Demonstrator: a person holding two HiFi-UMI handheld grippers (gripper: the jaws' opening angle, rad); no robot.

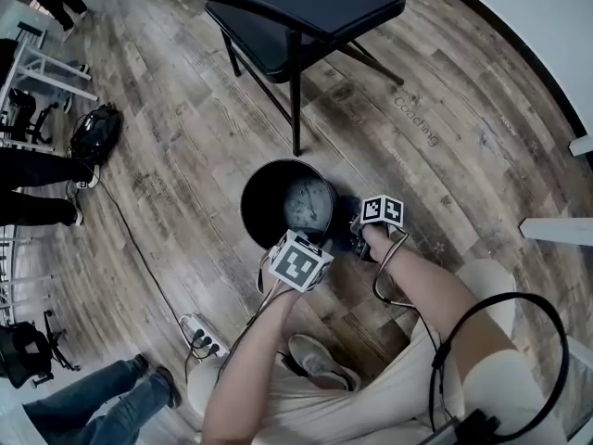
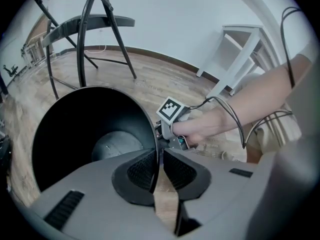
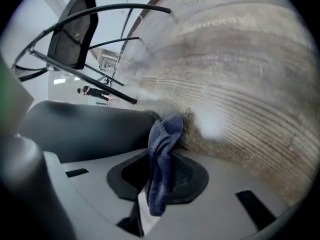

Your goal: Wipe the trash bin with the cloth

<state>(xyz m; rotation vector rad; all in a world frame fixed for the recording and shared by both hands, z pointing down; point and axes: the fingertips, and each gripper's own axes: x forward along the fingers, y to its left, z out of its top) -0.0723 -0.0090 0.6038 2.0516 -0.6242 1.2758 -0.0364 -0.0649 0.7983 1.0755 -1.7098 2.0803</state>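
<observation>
A round black trash bin (image 1: 269,197) stands open on the wood floor, its grey bottom showing inside. My left gripper (image 2: 158,156) is shut on the bin's near rim (image 2: 154,134), with the thin wall pinched between its pads. Its marker cube (image 1: 299,260) hangs over that rim in the head view. My right gripper (image 3: 164,159) is shut on a dark blue cloth (image 3: 167,134), which is bunched up and sticks out past the jaws. The cloth lies low against the bin's outer side (image 3: 85,129), close to the floor. In the head view the right gripper's cube (image 1: 382,210) is just right of the bin.
A black folding chair (image 1: 296,17) stands just behind the bin. A power strip (image 1: 204,336) with its cable lies on the floor at the front left, and a black bag (image 1: 95,133) sits at the far left near people's legs. White shelving (image 2: 240,54) stands by the wall.
</observation>
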